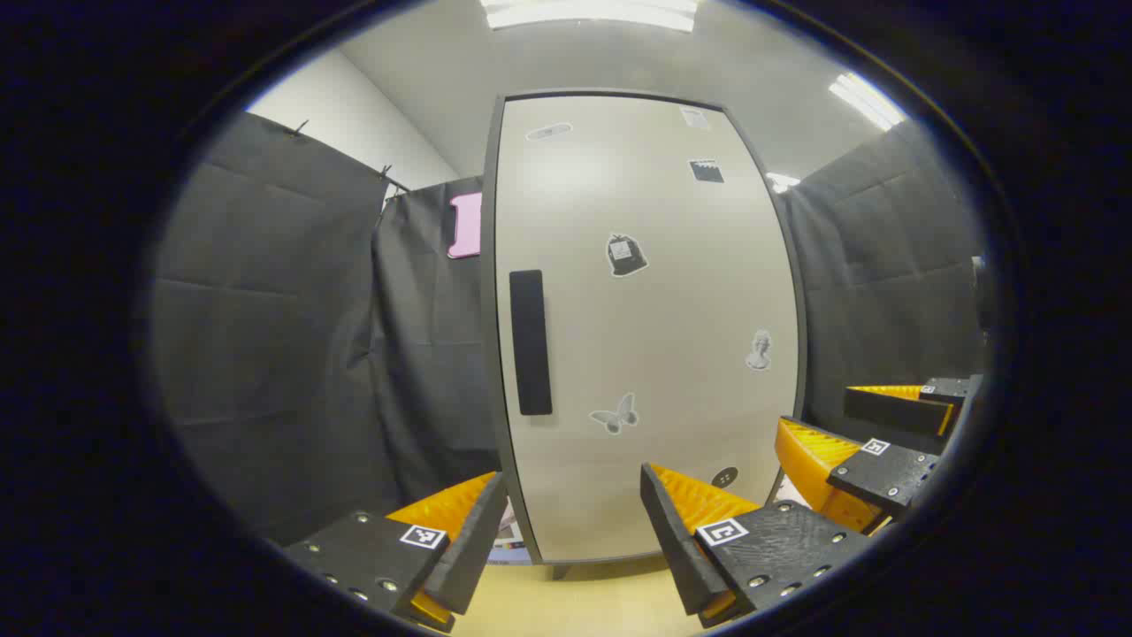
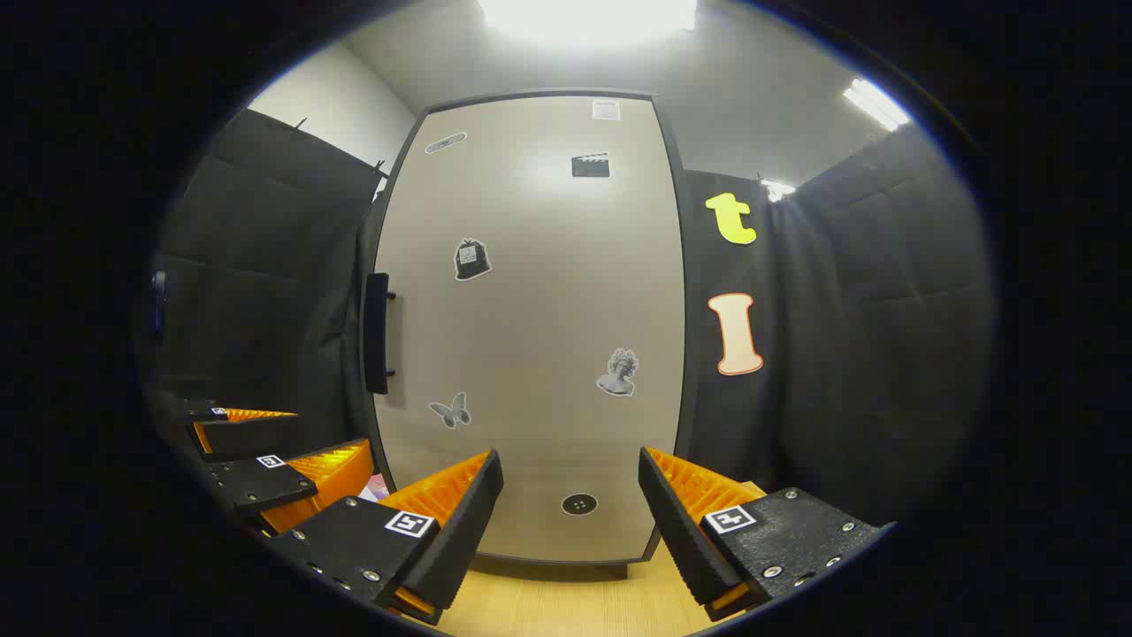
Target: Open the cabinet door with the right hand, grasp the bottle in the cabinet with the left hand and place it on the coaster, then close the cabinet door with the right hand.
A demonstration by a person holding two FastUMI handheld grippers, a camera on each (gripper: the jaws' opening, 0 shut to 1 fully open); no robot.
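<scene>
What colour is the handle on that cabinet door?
Black. The handle is a plain vertical bar on the pale door, clearest in the left gripper view.

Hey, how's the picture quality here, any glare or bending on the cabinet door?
Left gripper view: fisheye bows the cabinet door edges outward; a soft bright patch sits high on it, and the handle is sharp. Right gripper view: the ceiling light is blown out to white, with a hazy reflection on the upper door; the stickers stay readable and the door edges bulge too.

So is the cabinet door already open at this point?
No, in the right gripper view the cabinet door sits flush and closed, its handle untouched, with the right gripper open short of it.
</scene>
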